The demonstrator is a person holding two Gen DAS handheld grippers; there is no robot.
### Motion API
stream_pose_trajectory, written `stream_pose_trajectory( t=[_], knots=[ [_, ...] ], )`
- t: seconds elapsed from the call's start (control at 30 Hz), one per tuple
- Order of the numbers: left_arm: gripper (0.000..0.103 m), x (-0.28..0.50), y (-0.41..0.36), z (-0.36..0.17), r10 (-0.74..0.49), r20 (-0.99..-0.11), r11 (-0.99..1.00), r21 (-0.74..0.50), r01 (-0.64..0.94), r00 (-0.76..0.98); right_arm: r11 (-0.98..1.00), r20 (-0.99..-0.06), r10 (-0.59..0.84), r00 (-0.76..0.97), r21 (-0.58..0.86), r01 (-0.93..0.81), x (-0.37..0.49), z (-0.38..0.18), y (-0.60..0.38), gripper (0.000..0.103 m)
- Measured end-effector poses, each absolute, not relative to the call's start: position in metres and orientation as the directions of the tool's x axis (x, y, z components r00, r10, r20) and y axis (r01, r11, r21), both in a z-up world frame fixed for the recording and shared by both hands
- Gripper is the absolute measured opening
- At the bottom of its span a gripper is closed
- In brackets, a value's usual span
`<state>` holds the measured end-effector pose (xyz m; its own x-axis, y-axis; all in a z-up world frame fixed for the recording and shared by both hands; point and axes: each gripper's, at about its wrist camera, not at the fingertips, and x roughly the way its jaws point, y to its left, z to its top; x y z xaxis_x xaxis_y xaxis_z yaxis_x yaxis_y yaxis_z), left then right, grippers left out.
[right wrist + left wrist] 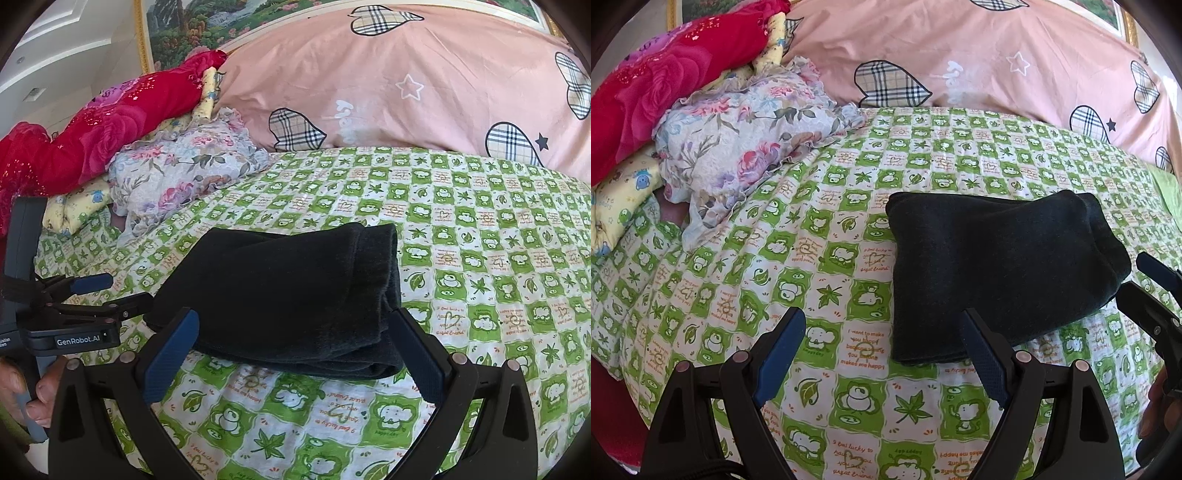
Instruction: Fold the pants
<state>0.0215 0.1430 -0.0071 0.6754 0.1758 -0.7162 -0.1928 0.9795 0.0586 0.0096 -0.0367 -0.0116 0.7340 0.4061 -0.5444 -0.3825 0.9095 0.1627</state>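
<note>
The dark pants (1001, 266) lie folded into a thick rectangular bundle on the green checked bed sheet (820, 236). My left gripper (882, 321) is open just in front of the bundle's near left corner, and its right finger overlaps the near edge in the image. In the right wrist view the pants (288, 291) fill the middle, and my right gripper (295, 317) is open, its fingers standing wide on either side of the bundle's near end. Neither gripper pinches the cloth. Each gripper shows in the other's view: right gripper (1137, 277), left gripper (118, 293), held by a hand (22, 387).
A pink duvet with plaid hearts (406, 81) is piled along the far side of the bed. At the far left lie a floral cloth (746, 147), a red rose blanket (665, 85) and a yellow pillow (620, 195). The bare sheet (498, 258) stretches right of the pants.
</note>
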Motion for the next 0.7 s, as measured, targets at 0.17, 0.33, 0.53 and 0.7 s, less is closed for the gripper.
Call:
stream_pose_trajectory(
  t=[0.17, 0.33, 0.53, 0.7],
  knots=[
    [0.086, 0.0230, 0.1406, -0.0067, 0.175, -0.717, 0.980, 0.061, -0.189, 0.675, 0.911, -0.549, 0.405, 0.731, 0.171, -0.376, 0.0122, -0.0138, -0.0415, 0.102],
    [0.085, 0.0242, 0.1383, -0.0071, 0.173, -0.719, 0.981, 0.063, -0.184, 0.673, 0.911, -0.550, 0.404, 0.731, 0.172, -0.375, 0.0122, -0.0141, -0.0416, 0.102],
    [0.085, 0.0256, 0.1360, -0.0069, 0.174, -0.716, 0.981, 0.070, -0.179, 0.676, 0.911, -0.549, 0.405, 0.731, 0.173, -0.374, 0.0124, -0.0144, -0.0421, 0.102],
    [0.085, 0.0278, 0.1352, -0.0055, 0.171, -0.717, 0.982, 0.066, -0.178, 0.675, 0.911, -0.545, 0.406, 0.734, 0.176, -0.373, 0.0117, -0.0139, -0.0423, 0.102]
  ],
)
